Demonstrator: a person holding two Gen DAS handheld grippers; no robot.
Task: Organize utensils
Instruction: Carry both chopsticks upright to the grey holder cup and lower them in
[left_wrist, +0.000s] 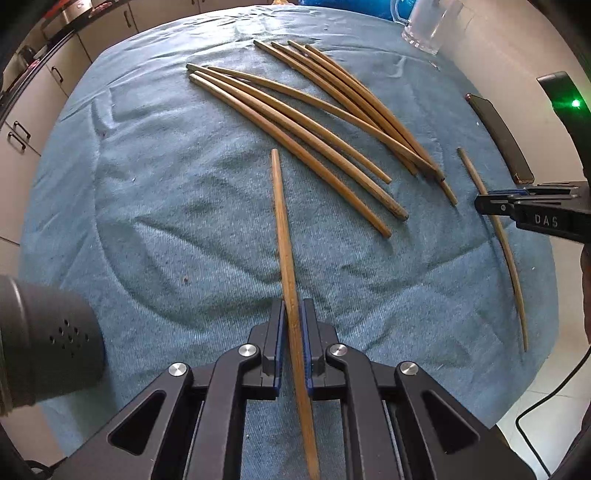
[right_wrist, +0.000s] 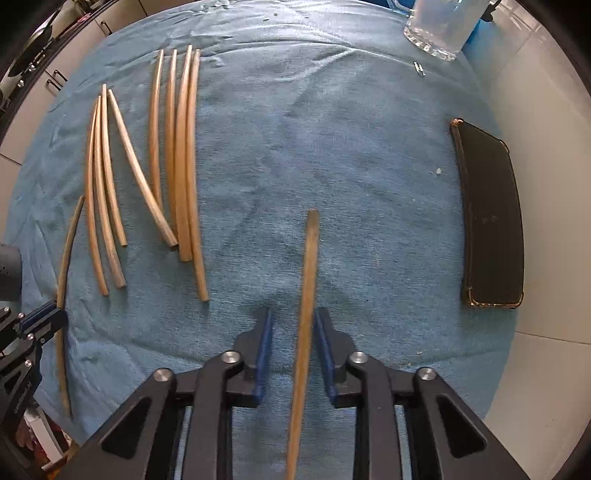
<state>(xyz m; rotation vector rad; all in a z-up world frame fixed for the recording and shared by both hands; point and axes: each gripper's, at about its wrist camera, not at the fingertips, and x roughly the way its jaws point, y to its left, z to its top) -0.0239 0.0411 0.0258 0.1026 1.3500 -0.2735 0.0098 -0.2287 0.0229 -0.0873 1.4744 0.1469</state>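
Left gripper (left_wrist: 293, 314): my left jaws are clamped on a single wooden chopstick (left_wrist: 286, 236), blue pads tight against both its sides.
Left chopstick axis: it runs lengthwise between my fingers and points away from me toward the pile, its far end well short of the nearest sticks.
Right gripper (right_wrist: 293, 321): I see the jaws narrow but with a gap; a second chopstick (right_wrist: 306, 295) stands between the pads, close by the right one, a clear gap on the left. I cannot tell whether that pad touches it.
Right chopstick axis: it lies along my fingers, far end aimed toward the glass mug (right_wrist: 439, 27) at the far edge of the blue cloth (right_wrist: 332, 147).
Pile of chopstick (left_wrist: 314, 122): two loose fans lie on the cloth, left of the mug, one overlapping the other at the near ends.
Only the left view shows: the right gripper from the side, closed in around the mid-length of its stick, and a dark perforated cylinder (left_wrist: 48, 332) at the cloth's near-left edge.
Only the right view shows: the black case (right_wrist: 491, 218) in full, lying at the cloth's right edge, nearer than the mug.
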